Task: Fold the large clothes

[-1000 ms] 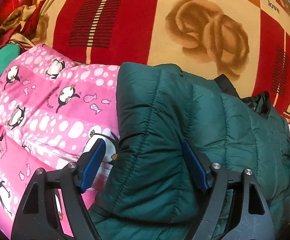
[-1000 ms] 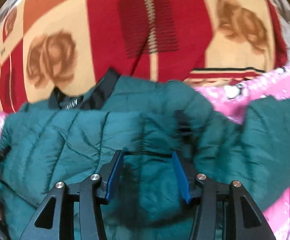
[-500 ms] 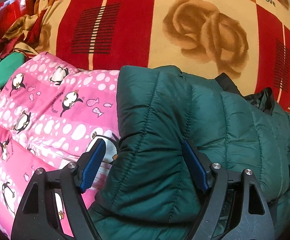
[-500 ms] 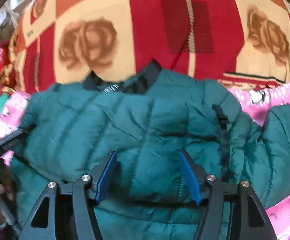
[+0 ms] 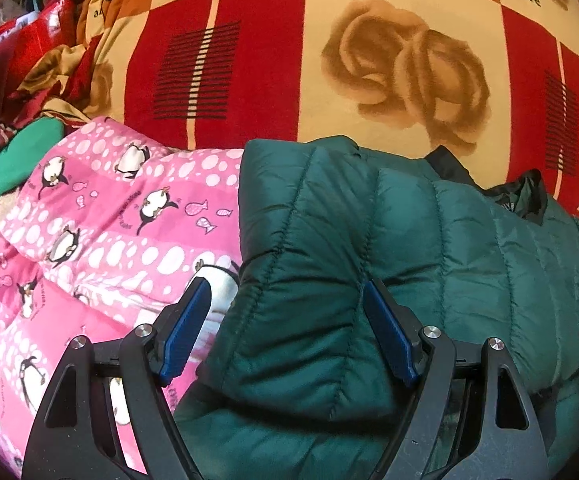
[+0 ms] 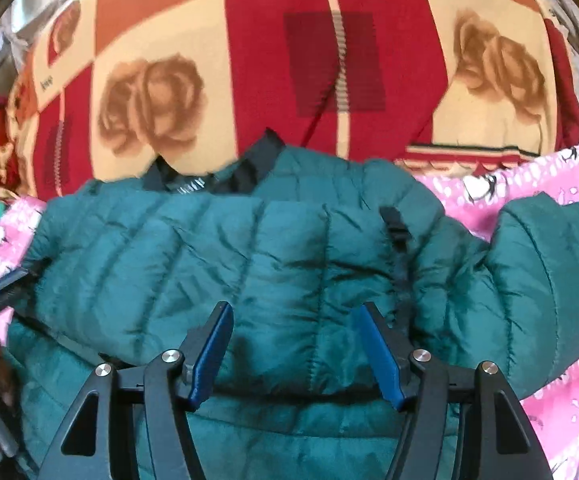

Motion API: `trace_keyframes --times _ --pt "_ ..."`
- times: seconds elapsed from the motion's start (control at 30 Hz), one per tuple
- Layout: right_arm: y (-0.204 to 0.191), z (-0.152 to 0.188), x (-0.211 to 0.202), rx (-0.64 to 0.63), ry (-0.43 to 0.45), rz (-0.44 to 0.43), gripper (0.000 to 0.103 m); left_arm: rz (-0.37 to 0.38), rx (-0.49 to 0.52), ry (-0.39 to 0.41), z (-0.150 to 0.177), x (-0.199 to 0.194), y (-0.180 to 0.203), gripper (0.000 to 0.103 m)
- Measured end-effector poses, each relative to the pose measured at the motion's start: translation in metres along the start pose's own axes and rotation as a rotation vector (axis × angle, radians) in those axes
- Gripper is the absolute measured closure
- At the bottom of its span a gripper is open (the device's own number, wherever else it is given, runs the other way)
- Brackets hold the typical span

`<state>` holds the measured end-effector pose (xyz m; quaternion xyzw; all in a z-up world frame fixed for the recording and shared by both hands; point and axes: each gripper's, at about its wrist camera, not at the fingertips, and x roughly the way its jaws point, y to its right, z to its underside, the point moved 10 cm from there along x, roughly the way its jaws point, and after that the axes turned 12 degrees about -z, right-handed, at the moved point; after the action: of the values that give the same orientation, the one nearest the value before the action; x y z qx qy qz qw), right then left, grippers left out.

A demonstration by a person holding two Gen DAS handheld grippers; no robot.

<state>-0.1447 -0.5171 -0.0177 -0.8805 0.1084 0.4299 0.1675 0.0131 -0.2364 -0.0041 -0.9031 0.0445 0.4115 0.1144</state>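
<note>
A pink quilt lies at the left. The left gripper hangs with jaws apart over the jacket, folded across the quilt's middle. The right gripper, its jaws just opened, hovers above it.

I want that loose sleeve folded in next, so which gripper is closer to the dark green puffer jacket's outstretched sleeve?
Right. The right gripper hovers over the jacket's body, the outstretched sleeve just to its right. The left gripper straddles the opposite folded edge.
</note>
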Motion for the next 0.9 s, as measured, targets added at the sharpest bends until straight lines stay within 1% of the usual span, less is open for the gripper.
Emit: trace_keyframes --times 0.03,0.1,0.2,0.3,0.43,0.63,0.77,0.9 --pt "0.004 0.006 0.008 0.005 -0.031 0.006 0.04 -0.003 0.007 0.003 0.001 -0.004 0.0 0.024" --pt "0.006 0.011 0.013 0.008 -0.046 -0.002 0.04 -0.014 0.022 0.014 0.002 -0.011 0.0 0.024" --pt "0.002 0.011 0.004 0.0 -0.034 0.01 0.04 -0.016 0.032 0.022 0.005 -0.024 -0.002 0.024" --pt "-0.006 0.011 -0.011 0.013 -0.012 -0.023 0.04 0.003 0.024 0.036 0.007 -0.038 -0.002 0.024" --pt "-0.013 0.015 -0.035 0.005 0.031 -0.026 0.04 0.019 0.024 0.057 0.011 -0.058 -0.001 0.024" --pt "-0.015 0.028 -0.055 0.02 0.042 -0.018 0.039 0.049 0.021 0.05 0.025 -0.077 0.007 0.024" --pt "-0.012 0.037 -0.063 0.03 0.046 -0.011 0.039 0.042 0.051 0.073 0.04 -0.09 0.017 0.024" --pt "-0.006 0.045 -0.068 0.053 0.046 -0.01 0.039 0.041 0.098 0.075 0.054 -0.095 0.028 0.024"
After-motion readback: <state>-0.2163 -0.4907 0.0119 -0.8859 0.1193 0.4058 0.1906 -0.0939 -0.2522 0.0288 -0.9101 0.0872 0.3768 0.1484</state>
